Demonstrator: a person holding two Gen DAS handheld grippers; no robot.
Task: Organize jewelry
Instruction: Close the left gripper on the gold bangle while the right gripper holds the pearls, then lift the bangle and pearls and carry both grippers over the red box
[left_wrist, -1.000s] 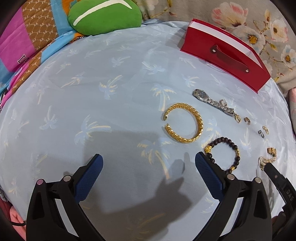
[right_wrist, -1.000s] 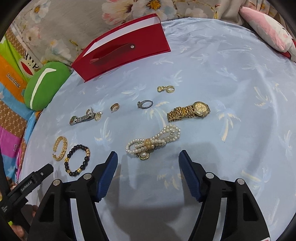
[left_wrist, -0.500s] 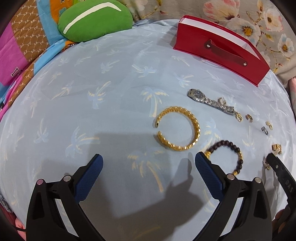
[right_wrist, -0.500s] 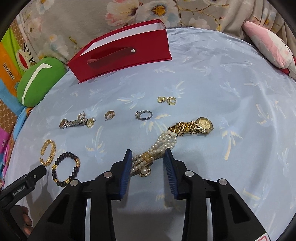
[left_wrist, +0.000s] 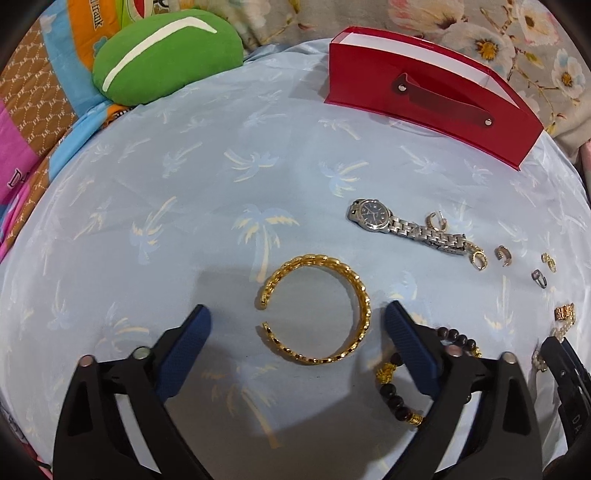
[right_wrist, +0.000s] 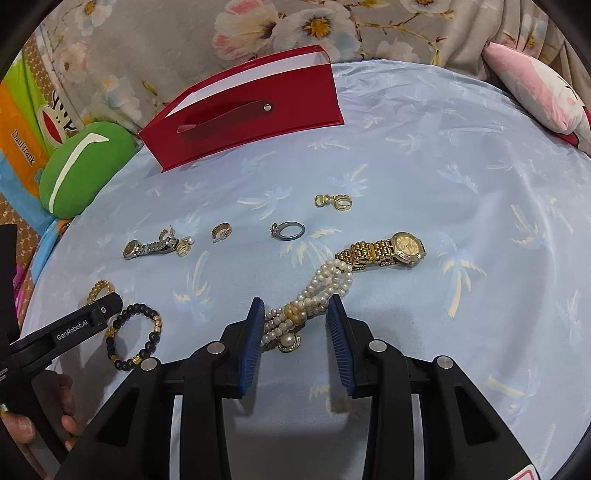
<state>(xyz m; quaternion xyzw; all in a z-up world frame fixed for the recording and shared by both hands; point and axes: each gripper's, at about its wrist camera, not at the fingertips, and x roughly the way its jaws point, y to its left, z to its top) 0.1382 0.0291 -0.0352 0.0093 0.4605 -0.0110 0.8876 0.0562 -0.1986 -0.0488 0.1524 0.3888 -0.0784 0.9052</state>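
A gold cuff bangle (left_wrist: 360, 291) lies flat on the pale blue palm-print cloth (left_wrist: 184, 206). My left gripper (left_wrist: 297, 312) straddles it with its jaws closing; the blue pads stand just clear of the bangle on both sides. In the right wrist view a multi-strand pearl bracelet (right_wrist: 314, 291) lies slanted between the pads of my right gripper (right_wrist: 294, 304), which is shut on it near its gold clasp. A red box (right_wrist: 251, 110) with a white inside stands at the back of the cloth.
Also on the cloth are a silver watch (left_wrist: 402, 225), a gold watch (right_wrist: 388, 251), a dark beaded bracelet (right_wrist: 133, 336), a silver ring (right_wrist: 291, 230) and small gold earrings (right_wrist: 334, 201). A green cushion (left_wrist: 166, 55) sits at the back left, a pink one (right_wrist: 535, 96) at the right.
My left gripper has moved forward over the gold bangle and its jaws have narrowed a little. My right gripper has shut on the pearl bracelet and since held still.
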